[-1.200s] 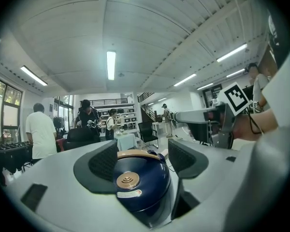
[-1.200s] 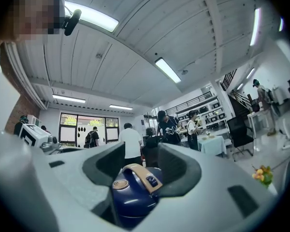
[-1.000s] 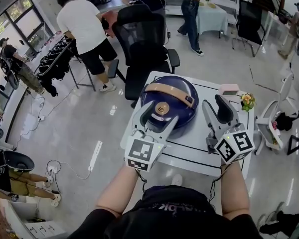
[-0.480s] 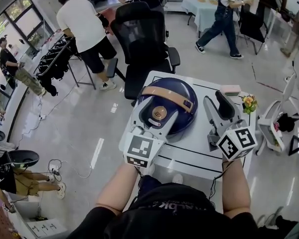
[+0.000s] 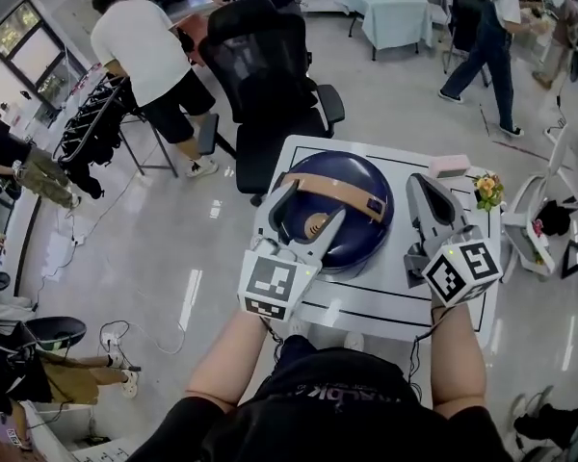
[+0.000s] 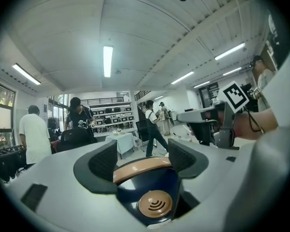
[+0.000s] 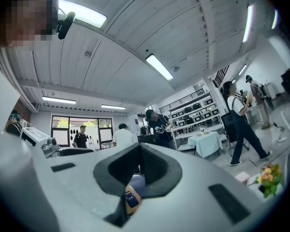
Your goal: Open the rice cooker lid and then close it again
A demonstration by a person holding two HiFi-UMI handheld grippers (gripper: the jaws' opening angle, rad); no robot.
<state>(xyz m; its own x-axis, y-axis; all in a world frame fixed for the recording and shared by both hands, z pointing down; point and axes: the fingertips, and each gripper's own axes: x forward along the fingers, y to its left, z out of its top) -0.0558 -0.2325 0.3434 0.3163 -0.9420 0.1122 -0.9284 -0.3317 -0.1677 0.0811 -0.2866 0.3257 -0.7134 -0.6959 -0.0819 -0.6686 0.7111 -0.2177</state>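
The rice cooker (image 5: 364, 231), a dark blue dome crossed by a tan handle (image 5: 335, 187), is seen at the centre of the head view on the white table (image 5: 380, 285), with its lid down. The left gripper (image 5: 308, 214) is held over the near left of the dome with its jaws wide apart. Nothing is pressed by them, and the round tan steam vent (image 6: 155, 204) is framed in the gap below. The right gripper (image 5: 427, 189) is held just right of the cooker, apart from it. Its jaws have just been closing and are now together, with nothing caught between them.

The body is judged heavy and rigid, so it should stay put while the lid is worked. The glossy dome is expected to be slippery under the pads and is best not pinched. A small dark patch (image 7: 130, 198) on the tan band, glimpsed past the pads in the right gripper view, may be the release button, though this cannot be settled here. If so, it would be pressed with closed jaws, and the hinged lid then guided by its front edge and pushed down until latched
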